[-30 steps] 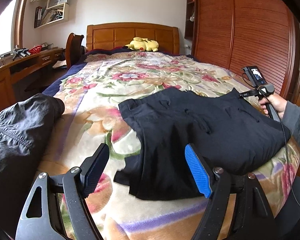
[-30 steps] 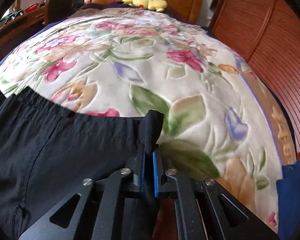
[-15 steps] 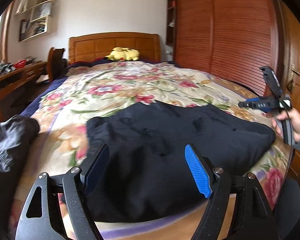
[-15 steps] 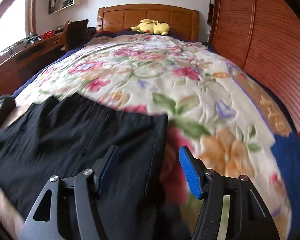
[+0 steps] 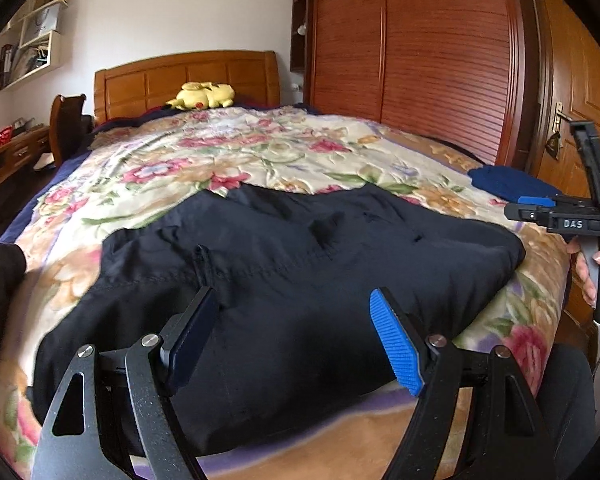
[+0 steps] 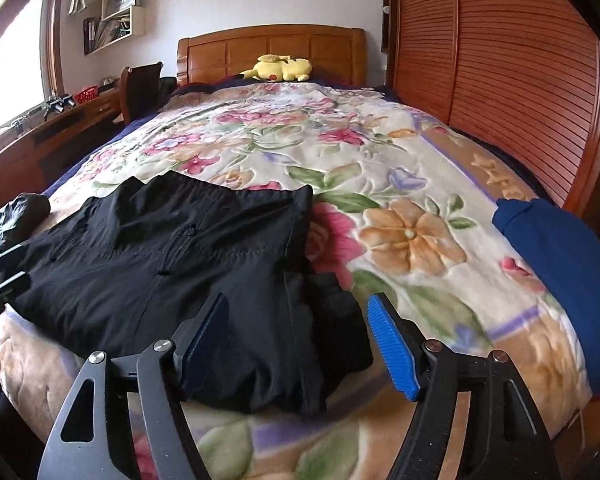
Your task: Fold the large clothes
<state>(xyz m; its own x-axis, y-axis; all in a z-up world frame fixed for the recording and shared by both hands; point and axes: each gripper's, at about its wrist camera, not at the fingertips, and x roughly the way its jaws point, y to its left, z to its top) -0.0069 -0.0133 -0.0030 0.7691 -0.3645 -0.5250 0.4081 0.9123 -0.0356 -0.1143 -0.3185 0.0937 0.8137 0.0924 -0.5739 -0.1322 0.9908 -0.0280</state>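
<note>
Right gripper (image 6: 298, 340), opening, above black trousers (image 6: 172, 260)

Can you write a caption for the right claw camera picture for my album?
Right claw opening, empty, above black pants on a flowery bed.

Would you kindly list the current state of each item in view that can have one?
Black fabric garment: folded, lying flat on the floral blanket, not gripped.
Blue folded cloth: resting at the bed's right edge.
Dark grey garment: bunched at the left edge.
Yellow plush toy: lying by the headboard.
Left gripper: open, empty.
Right gripper: jaws opening, empty.
</note>
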